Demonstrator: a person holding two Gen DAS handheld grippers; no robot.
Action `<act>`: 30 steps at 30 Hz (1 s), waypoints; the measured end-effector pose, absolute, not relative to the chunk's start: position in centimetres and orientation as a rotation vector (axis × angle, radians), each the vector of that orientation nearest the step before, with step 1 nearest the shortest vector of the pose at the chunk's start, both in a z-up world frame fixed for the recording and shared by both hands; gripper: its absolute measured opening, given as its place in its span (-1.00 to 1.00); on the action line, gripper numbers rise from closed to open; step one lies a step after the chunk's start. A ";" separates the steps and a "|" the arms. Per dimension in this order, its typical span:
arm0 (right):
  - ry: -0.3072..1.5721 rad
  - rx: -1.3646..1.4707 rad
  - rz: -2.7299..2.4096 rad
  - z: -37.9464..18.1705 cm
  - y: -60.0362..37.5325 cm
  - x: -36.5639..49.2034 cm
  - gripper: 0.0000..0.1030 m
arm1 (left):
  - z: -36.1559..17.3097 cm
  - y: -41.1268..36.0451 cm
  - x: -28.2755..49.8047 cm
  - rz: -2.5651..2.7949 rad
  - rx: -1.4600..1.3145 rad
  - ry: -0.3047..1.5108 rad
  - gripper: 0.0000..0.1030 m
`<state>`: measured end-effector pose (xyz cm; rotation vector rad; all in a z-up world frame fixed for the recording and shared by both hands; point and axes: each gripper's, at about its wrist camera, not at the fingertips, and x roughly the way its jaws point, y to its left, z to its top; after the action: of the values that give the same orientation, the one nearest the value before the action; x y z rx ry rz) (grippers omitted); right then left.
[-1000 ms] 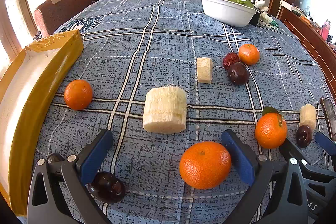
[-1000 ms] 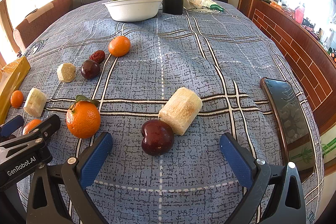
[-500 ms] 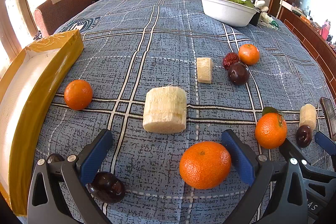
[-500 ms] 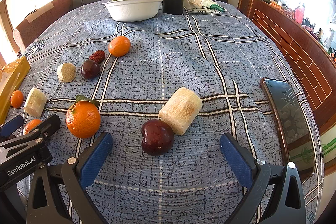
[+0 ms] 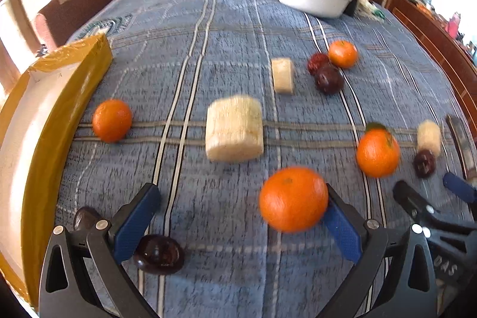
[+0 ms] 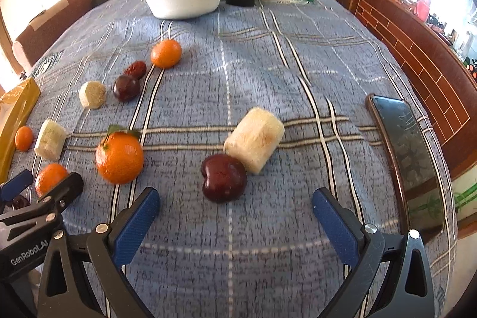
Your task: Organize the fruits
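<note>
1. Fruits lie loose on the blue plaid cloth (image 6: pixel 268 64), none in the yellow-walled tray (image 5: pixel 44 121) at the far left, so sorting looks barely begun.
2. Nearest orange (image 5: pixel 293 198) sits just inside the left gripper (image 5: pixel 238 216), touching or nearly touching its right finger pad (image 5: pixel 340 228); blur hides which. Jaws spread wide, nothing clamped. Likely the first pick since it is already in reach.
3. A dark plum (image 5: pixel 158 254) lies beside that gripper's left finger, outside the gap; a second dark fruit (image 5: pixel 86 218) sits half hidden behind the finger.
4. Pale cut chunk (image 5: pixel 234 130) lies ahead of the left gripper, centre of the cloth; small orange (image 5: pixel 111 119) rests near the tray wall, an easy short move in.
5. Right gripper (image 6: pixel 235 216) is also spread wide and empty, aimed at the dark red plum (image 6: pixel 223 178), which lies ahead of the fingertips, not between them.
6. That plum touches a pale cylinder piece (image 6: pixel 253 139) behind it, so a close here could nudge both.
7. Leafed orange (image 6: pixel 119 157) sits left of the right gripper, between the two tools.
8. Farther back: a cluster of orange (image 6: pixel 165 52), wrinkled red date (image 6: pixel 135 69), dark plum (image 6: pixel 126 87), and pale piece (image 6: pixel 92 94), all close together.
9. White bowl of greens (image 6: pixel 184 0) at the far edge, well apart; dark phone-like slab (image 6: pixel 408 145) at the right edge.
</note>
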<state>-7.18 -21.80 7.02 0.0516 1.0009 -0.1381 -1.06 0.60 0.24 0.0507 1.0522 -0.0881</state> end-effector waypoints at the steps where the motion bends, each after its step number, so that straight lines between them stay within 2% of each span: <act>1: 1.009 0.050 -0.135 7.1 -21.7 -7.3 1.00 | 0.3 0.7 -1.4 -0.102 0.053 1.065 1.00; 6: 0.992 0.042 -0.140 7.1 -21.5 -8.2 0.99 | 3.0 3.1 -4.6 -0.212 -0.052 0.980 0.85; 10: 0.981 0.067 -0.136 7.8 -21.3 -9.3 0.81 | 7.4 6.5 -7.6 -0.206 -0.063 0.794 0.85; 13: 0.893 0.098 -0.094 9.8 -21.0 -11.0 0.80 | 10.4 10.2 -9.3 -0.136 -0.082 0.676 0.85; 16: 0.841 0.096 -0.027 11.0 -20.2 -11.6 0.80 | 11.3 12.9 -9.8 -0.081 -0.106 0.644 0.85; 19: 0.853 0.113 0.042 10.8 -19.3 -10.8 0.60 | 10.3 14.2 -9.9 -0.068 -0.117 0.670 0.85; 21: 0.879 0.140 0.083 10.2 -18.8 -10.1 0.33 | 9.2 13.7 -10.1 -0.113 -0.109 0.704 0.85; 23: 0.905 0.174 0.120 9.5 -18.1 -9.4 0.26 | 8.1 12.4 -10.4 -0.164 -0.068 0.733 0.82; 27: 0.908 0.178 0.130 8.8 -17.6 -8.6 0.20 | 5.9 9.7 -10.4 -0.308 -0.009 0.807 0.18; 30: 0.896 0.200 0.178 9.2 -17.3 -9.0 0.14 | 4.7 8.6 -9.9 -0.328 0.022 0.841 0.01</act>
<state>-9.00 -17.29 9.22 0.1998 0.8958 0.1777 -9.91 8.61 4.72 0.0222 0.8406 -0.3279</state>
